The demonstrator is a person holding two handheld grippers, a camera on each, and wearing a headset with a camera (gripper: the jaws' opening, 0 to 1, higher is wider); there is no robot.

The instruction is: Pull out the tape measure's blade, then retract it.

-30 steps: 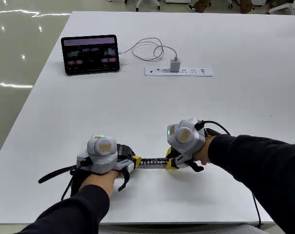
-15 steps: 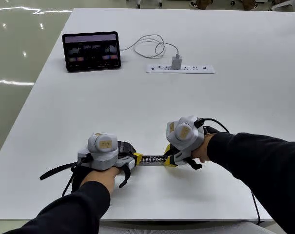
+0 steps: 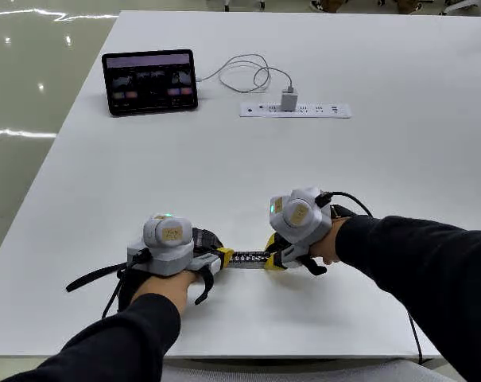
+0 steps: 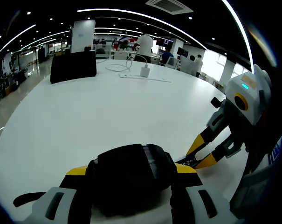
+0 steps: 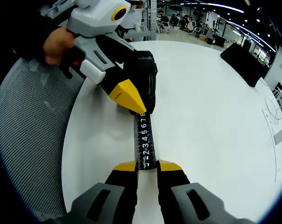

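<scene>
Left gripper [image 4: 131,169] clamps the black tape measure case [image 5: 141,79] between its jaws, pinning it to the white table [image 3: 343,159], probably so it can't slide. Right gripper [image 5: 147,167] pinches its yellow tips narrow on the blade [image 5: 145,140] end, likely to control the pull or the retract. A short stretch of blade spans between them, near the table's front edge. Count: one tape measure, two grippers, one tablet [image 3: 149,82], one power strip [image 3: 320,111], one charger [image 3: 288,102], one cable [image 3: 244,78].

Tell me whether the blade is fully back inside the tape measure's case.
No: a numbered stretch of blade runs from the case to the right claw, which pinches its end.
</scene>
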